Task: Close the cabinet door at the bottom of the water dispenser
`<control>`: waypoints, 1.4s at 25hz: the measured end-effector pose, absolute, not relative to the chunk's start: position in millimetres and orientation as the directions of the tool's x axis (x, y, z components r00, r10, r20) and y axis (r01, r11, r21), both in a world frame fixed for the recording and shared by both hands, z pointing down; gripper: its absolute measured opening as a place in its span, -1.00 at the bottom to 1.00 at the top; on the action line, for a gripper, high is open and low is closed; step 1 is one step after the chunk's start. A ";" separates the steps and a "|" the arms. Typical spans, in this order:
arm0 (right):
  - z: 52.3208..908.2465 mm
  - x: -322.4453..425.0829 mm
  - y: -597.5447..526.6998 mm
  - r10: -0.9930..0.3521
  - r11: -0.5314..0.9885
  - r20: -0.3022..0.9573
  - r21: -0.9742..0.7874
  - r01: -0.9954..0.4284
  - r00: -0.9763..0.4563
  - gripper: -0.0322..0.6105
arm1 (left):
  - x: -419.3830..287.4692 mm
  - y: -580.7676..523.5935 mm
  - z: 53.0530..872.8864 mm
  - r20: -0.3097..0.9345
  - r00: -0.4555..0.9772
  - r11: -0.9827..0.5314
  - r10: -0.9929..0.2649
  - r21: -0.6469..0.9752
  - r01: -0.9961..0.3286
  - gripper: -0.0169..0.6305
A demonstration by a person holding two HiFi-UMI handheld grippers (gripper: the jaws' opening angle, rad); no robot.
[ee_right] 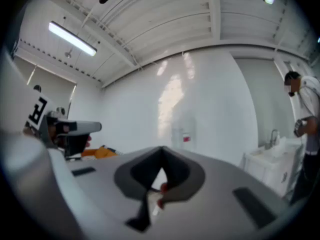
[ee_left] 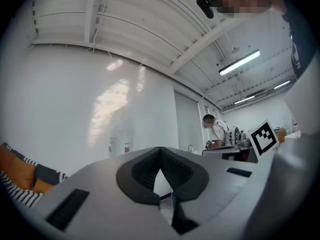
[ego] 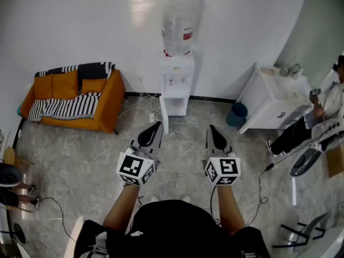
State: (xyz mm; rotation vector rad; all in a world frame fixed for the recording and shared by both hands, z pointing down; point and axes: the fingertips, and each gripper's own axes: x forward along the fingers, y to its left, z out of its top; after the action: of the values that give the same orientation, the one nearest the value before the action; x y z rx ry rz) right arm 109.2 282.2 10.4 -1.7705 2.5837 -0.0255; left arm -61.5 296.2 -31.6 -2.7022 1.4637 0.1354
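Observation:
The white water dispenser (ego: 176,85) stands against the far wall with a clear bottle (ego: 181,23) on top. Its bottom cabinet door (ego: 163,117) is swung open toward me on the left side, showing the cabinet's inside (ego: 176,105). My left gripper (ego: 152,132) and right gripper (ego: 216,137) hover side by side over the floor, well short of the dispenser, both pointing at it. Both are shut with nothing held. In the left gripper view the left gripper (ee_left: 160,156) frames the faint bottle (ee_left: 120,141). In the right gripper view the right gripper (ee_right: 161,156) sits below the dispenser (ee_right: 181,136).
An orange sofa (ego: 70,98) with striped throws sits left of the dispenser. Cables (ego: 138,107) trail on the floor between them. A blue bin (ego: 236,113) and a white sink cabinet (ego: 271,98) stand to the right, where a seated person (ego: 317,117) is.

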 end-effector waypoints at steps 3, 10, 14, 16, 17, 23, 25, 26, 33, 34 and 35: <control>9.6 108.1 283.5 -0.930 0.368 0.003 -0.030 -0.929 -0.368 -0.80 | -61.7 297.0 -32.5 -0.108 0.537 -0.537 -0.837 -0.026 -0.843 -0.91; 13.8 103.8 285.6 -0.907 0.420 0.012 -0.061 -0.905 -0.422 -0.80 | -54.8 298.2 -28.5 -0.092 0.535 -0.534 -0.840 -0.038 -0.845 -0.91; 13.1 107.6 285.9 -0.898 0.439 0.022 -0.040 -0.898 -0.440 -0.80 | -46.8 296.6 -27.0 -0.078 0.527 -0.526 -0.846 -0.039 -0.850 -0.91; 15.1 111.7 288.2 -0.892 0.451 0.022 -0.034 -0.892 -0.452 -0.80 | -42.6 298.4 -25.3 -0.080 0.516 -0.515 -0.853 -0.036 -0.856 -0.91; 15.9 114.6 288.9 -0.889 0.457 0.021 -0.031 -0.889 -0.458 -0.80 | -39.7 299.3 -24.0 -0.080 0.511 -0.510 -0.856 -0.035 -0.860 -0.91; 24.7 138.1 288.3 -0.870 0.492 0.024 -0.023 -0.870 -0.493 -0.80 | -15.5 303.1 -8.3 -0.069 0.476 -0.475 -0.877 -0.040 -0.879 -0.91; 28.9 144.2 286.0 -0.862 0.506 0.025 -0.023 -0.862 -0.506 -0.80 | -10.5 302.3 -4.2 -0.071 0.458 -0.456 -0.886 -0.043 -0.889 -0.91; 30.7 147.1 283.3 -0.859 0.511 0.025 -0.023 -0.859 -0.511 -0.80 | -8.0 300.3 -3.1 -0.070 0.452 -0.450 -0.889 -0.043 -0.892 -0.91; 41.0 151.2 274.2 -0.833 0.550 0.045 -0.026 -0.834 -0.551 -0.80 | 12.0 292.5 -4.2 -0.061 0.441 -0.434 -0.895 -0.104 -0.895 -0.91; 40.7 150.8 270.9 -0.832 0.553 0.045 -0.026 -0.833 -0.553 -0.80 | 13.0 290.5 -3.9 -0.060 0.439 -0.433 -0.896 -0.100 -0.896 -0.91; 40.7 150.7 266.8 -0.831 0.553 0.045 -0.027 -0.832 -0.554 -0.80 | 13.6 287.7 -3.1 -0.057 0.437 -0.430 -0.898 -0.099 -0.897 -0.91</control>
State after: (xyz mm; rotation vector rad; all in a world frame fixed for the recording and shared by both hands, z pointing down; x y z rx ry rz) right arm 150.7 266.8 40.7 -1.4956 2.7925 -0.0715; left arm 13.6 287.7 -3.1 -2.5639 1.6084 -0.0067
